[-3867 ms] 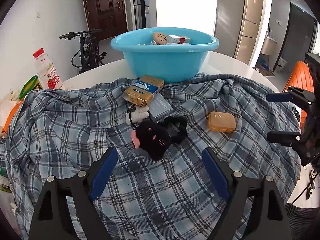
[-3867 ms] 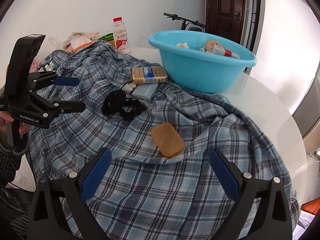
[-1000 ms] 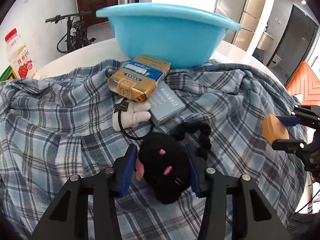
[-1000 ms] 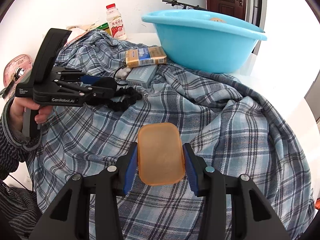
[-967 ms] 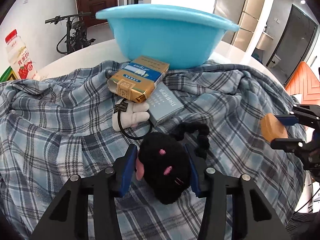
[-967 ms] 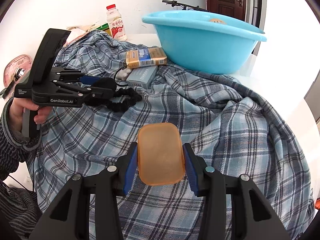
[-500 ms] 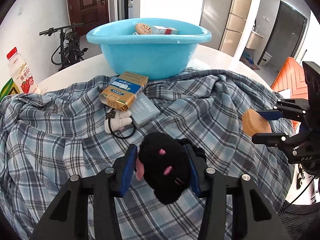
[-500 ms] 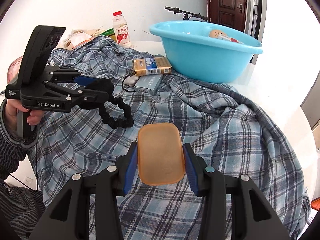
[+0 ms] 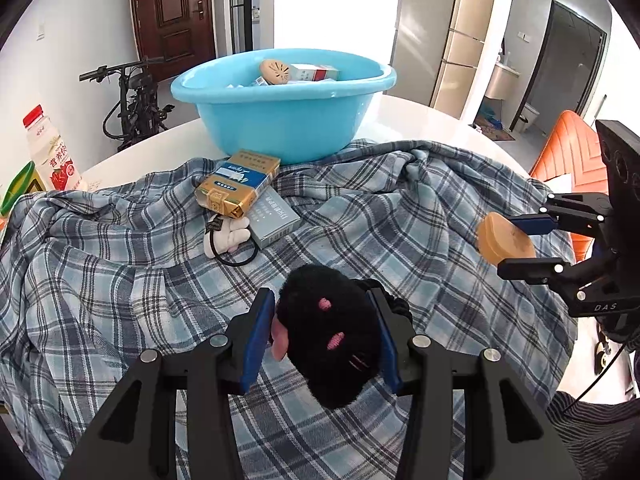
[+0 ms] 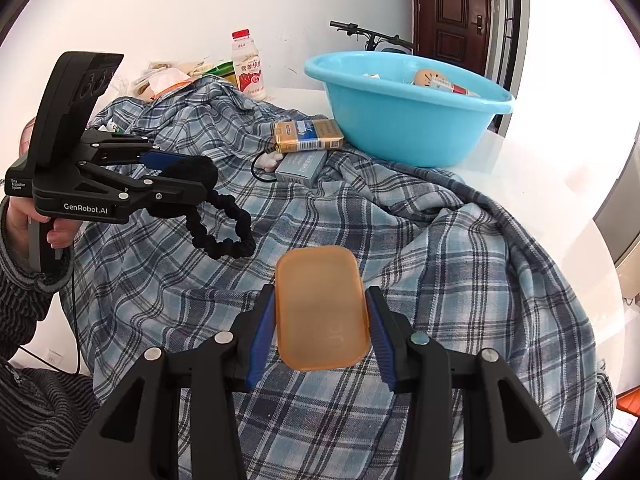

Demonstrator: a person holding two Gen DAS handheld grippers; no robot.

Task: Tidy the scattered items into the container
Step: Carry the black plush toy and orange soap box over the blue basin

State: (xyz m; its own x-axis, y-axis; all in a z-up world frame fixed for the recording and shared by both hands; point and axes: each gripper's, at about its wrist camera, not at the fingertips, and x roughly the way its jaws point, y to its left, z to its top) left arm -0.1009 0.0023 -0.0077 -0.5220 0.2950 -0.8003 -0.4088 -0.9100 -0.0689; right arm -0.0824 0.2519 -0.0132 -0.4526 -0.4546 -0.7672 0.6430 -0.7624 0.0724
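Note:
My left gripper [image 9: 324, 332] is shut on a black plush toy [image 9: 330, 334] with pink ears, held above the plaid cloth [image 9: 120, 280]; its black looped tail [image 10: 224, 228] dangles below in the right wrist view. My right gripper [image 10: 320, 320] is shut on a flat orange case [image 10: 320, 308], also lifted off the cloth. The blue basin [image 9: 284, 116] stands at the far side of the table with several items inside. In front of it lie a gold cigarette pack [image 9: 238, 182], a grey box [image 9: 274, 216] and a white hair tie charm [image 9: 226, 234].
A yoghurt drink bottle [image 9: 50, 152] stands at the far left beside a pile of packets [image 10: 168, 76]. The white round table [image 9: 420, 120] shows bare beyond the cloth on the right. A bicycle [image 9: 132, 104] and an orange chair [image 9: 568, 148] stand off the table.
Both grippers have risen with their loads and drawn back; the basin now shows its inside, and the plush toy's tail has come off the cloth.

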